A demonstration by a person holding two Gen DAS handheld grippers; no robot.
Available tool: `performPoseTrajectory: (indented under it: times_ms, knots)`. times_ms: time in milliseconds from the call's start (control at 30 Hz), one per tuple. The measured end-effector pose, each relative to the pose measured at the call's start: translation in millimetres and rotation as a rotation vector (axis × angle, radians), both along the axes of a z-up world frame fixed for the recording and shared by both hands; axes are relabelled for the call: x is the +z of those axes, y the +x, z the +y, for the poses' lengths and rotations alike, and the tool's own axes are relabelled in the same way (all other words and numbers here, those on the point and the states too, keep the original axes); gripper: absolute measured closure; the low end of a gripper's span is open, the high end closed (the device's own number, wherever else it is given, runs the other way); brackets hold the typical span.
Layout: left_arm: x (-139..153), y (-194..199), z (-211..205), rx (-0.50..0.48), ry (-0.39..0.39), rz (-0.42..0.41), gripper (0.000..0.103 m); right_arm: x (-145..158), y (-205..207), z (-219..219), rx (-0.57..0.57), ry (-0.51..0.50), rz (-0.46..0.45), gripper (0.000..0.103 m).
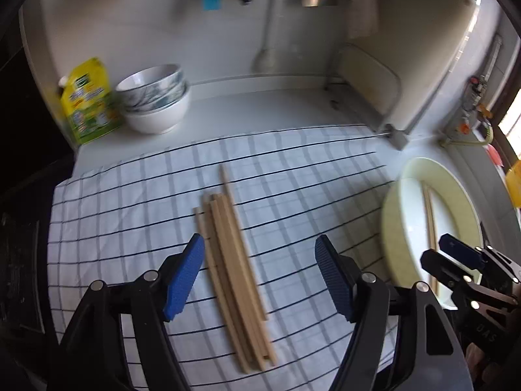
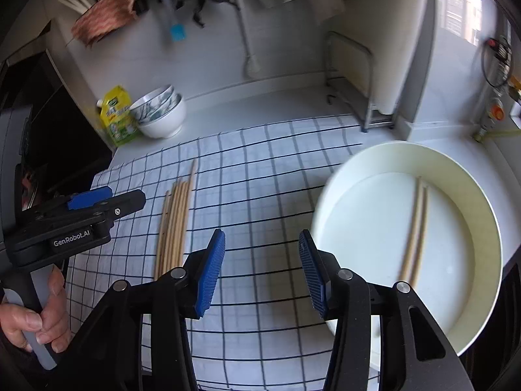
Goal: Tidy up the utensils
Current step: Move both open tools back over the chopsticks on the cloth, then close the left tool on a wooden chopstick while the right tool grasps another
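both wrist views, slightly blurred, overlook checked cloth [image 1: 130, 215]

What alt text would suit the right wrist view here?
The right gripper, jaws open and empty, hovers over a checked cloth between a bundle of chopsticks and a pale round basin holding two chopsticks.

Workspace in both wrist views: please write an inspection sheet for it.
Surface: checked cloth on a white counter.
Job's things: bundle of chopsticks on the cloth; two chopsticks in the round basin.
Clutter: stacked bowls, yellow pouch, metal rack.
Grippers: left claw open above the bundle; right claw open, empty.
Cables: dark cable on the far right wall.
Surroundings: window, hanging blue brush.
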State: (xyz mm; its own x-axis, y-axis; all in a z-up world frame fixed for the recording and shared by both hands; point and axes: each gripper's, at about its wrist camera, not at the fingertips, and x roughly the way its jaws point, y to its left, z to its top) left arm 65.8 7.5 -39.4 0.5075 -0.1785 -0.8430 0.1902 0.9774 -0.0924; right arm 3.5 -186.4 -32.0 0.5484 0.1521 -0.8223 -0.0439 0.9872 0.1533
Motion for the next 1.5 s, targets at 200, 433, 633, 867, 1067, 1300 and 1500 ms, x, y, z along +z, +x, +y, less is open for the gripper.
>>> performPoseTrajectory:
  times_ms: [200,433,633,867,1067,1300,1500]
  knots:
    - [-22,-4,48,0.089,0.020,0.040,0.034,-17,11,39,0.083,-0.006,0.036,0.055]
    - [-45,-9,80,0.140,0.020,0.079,0.034,-51,24,74,0.149,-0.018,0.088,0.052]
    - [-68,-12,89,0.141,0.013,0.110,0.031,-86,37,96,0.167,-0.047,0.123,0.052]
    - [-88,-13,91,0.130,0.007,0.127,0.031,-114,47,105,0.161,-0.071,0.134,0.052]
    - [-101,-13,89,0.119,-0.004,0.141,0.031,-126,53,110,0.170,-0.076,0.136,0.052]
    - [-106,-16,84,0.111,-0.019,0.142,0.031,-133,53,115,0.196,-0.100,0.145,0.052]
    - [-110,-19,77,0.101,-0.026,0.148,0.030,-133,51,109,0.179,-0.119,0.136,0.052]
